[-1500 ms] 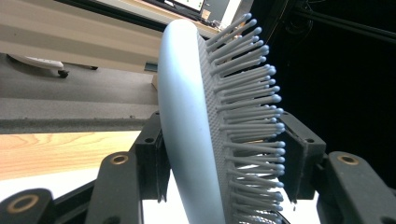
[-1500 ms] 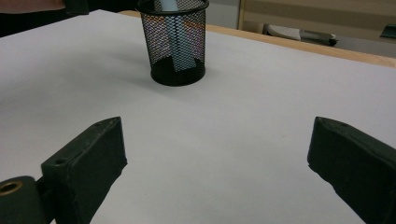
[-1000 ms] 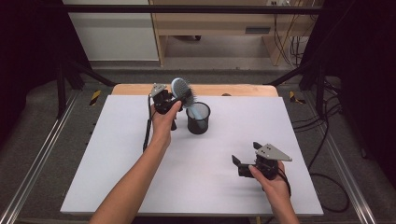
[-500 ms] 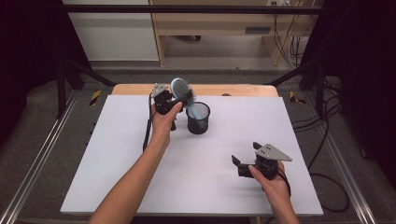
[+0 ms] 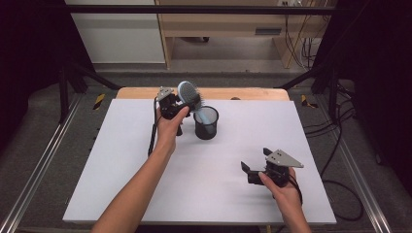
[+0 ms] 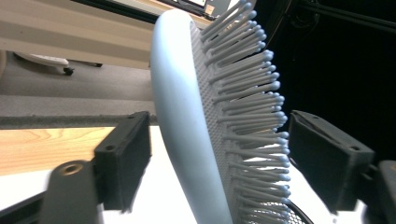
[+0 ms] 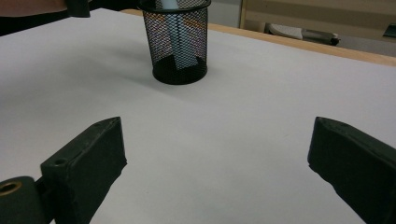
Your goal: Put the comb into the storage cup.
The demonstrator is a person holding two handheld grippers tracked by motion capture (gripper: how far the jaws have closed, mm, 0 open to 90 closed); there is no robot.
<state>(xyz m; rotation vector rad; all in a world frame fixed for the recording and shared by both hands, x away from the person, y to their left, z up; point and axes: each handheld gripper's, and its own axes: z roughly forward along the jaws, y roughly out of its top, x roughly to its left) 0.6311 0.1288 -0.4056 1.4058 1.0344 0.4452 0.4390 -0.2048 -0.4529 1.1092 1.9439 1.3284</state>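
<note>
A pale blue hairbrush [image 5: 188, 94] stands tilted with its handle down in a black mesh cup [image 5: 206, 124] at the back middle of the white sheet. My left gripper [image 5: 182, 103] is at the brush's head, and its jaws have just been opening. In the left gripper view the brush [image 6: 187, 116] is between the two pads, which stand a little off its back and its bristle tips; that gripper [image 6: 219, 158] is open. My right gripper [image 5: 255, 162] rests at the front right, open and with nothing in it. In the right gripper view its jaws [image 7: 215, 158] face the cup [image 7: 180, 42].
The white sheet [image 5: 218, 194] covers a wooden table whose edge [image 5: 257, 93] shows at the back. A cable [image 5: 154, 136] trails from the left gripper along the forearm. Metal rails run along both sides of the table.
The brush's head sits slightly lower over the cup than a second ago. Both hands have kept their places.
</note>
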